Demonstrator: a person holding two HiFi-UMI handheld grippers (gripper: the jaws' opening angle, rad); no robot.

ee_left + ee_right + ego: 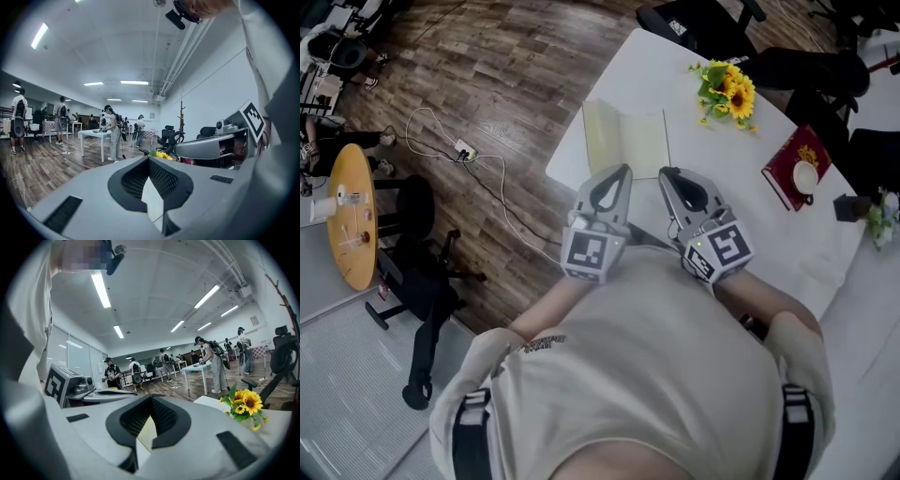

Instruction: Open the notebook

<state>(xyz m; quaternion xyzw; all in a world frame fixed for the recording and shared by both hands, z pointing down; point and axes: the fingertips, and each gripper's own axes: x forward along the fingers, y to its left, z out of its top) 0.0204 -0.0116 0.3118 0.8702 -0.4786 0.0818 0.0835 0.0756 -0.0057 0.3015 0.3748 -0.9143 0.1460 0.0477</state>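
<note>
The left gripper (617, 178) is clenched, its jaws meeting at the tips with nothing between them. The right gripper (673, 180) is clenched too and also empty. Both are held side by side, close to the person's chest, over the near edge of a white surface (652, 70).

Just beyond their tips the notebook (625, 139) lies open on the surface, cream pages up, near the surface's left edge and apart from both grippers. Farther back are sunflowers (728, 91). To the right is a red book (787, 159) with a white cup (806, 176) on it.

The floor (516, 66) is dark wood. On it the head view shows a cable and power strip (464, 150), a round wooden table (352, 220) and a black chair (427, 281).

Only the gripper views show the room at eye level: a long hall with ceiling strip lights (101, 289) and other people (112, 133) standing at white tables. The left gripper view also shows a coat stand (181, 117). The right gripper view shows a cream page through the loop of its jaws.
</note>
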